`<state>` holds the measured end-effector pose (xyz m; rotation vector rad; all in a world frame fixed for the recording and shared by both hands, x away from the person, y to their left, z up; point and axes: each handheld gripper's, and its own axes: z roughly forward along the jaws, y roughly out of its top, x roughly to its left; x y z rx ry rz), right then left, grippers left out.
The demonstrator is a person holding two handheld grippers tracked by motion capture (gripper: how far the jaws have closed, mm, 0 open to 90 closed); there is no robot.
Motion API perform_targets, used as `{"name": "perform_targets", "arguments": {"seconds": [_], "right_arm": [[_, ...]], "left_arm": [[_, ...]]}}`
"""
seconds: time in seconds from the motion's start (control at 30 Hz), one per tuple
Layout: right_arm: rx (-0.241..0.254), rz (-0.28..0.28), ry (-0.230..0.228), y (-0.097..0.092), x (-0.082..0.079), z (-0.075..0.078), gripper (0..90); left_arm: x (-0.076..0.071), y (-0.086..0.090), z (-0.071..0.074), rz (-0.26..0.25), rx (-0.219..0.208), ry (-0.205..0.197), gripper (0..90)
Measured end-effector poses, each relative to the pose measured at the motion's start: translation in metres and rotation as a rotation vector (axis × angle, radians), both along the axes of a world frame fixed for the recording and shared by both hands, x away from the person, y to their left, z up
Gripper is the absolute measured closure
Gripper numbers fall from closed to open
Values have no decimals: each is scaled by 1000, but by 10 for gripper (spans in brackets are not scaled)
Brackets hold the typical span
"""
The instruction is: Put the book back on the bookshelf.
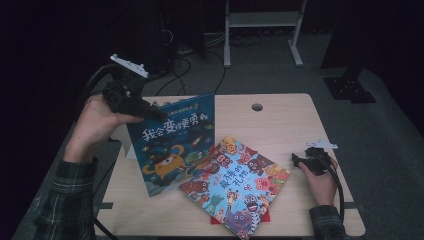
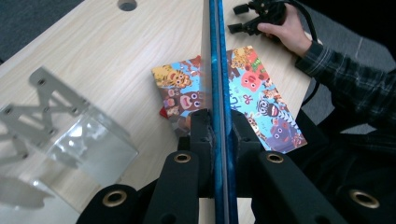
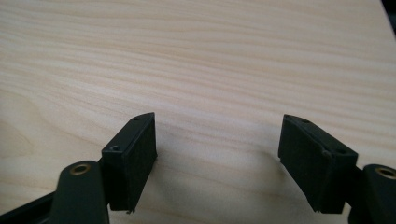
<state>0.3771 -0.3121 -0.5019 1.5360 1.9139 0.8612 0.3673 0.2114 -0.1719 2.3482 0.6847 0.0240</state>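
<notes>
With my left gripper (image 1: 150, 111) clamped on the blue picture book's (image 1: 172, 145) top edge, it stands upright left of the monster book (image 1: 235, 187), partly overlapping it. Right of that book, my right gripper (image 1: 300, 161) sits wide and empty over the table (image 1: 280, 120).

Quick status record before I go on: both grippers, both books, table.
left gripper: shut on blue book, near its top edge
blue book: tilted up, lower edge on table
right gripper: open, nothing between jaws, low over bare wood
monster book: flat on table, partly under blue book
table: light wood
</notes>
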Motion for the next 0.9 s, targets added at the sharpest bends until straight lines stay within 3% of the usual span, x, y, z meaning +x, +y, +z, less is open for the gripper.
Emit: {"name": "perform_targets", "arguments": {"seconds": [0.03, 0.07, 0.5, 0.9], "right_arm": [[0, 0, 0, 0, 0, 0, 266], [32, -8, 16, -2, 0, 0, 247], [31, -20, 20, -2, 1, 0, 232], [31, -20, 20, -2, 1, 0, 232]], "left_arm": [[-1, 5, 0, 6, -4, 0, 826], [-2, 10, 0, 16, -6, 1, 826], [-15, 67, 0, 116, -29, -3, 826], [-30, 126, -5, 259, -45, -14, 825]]}}
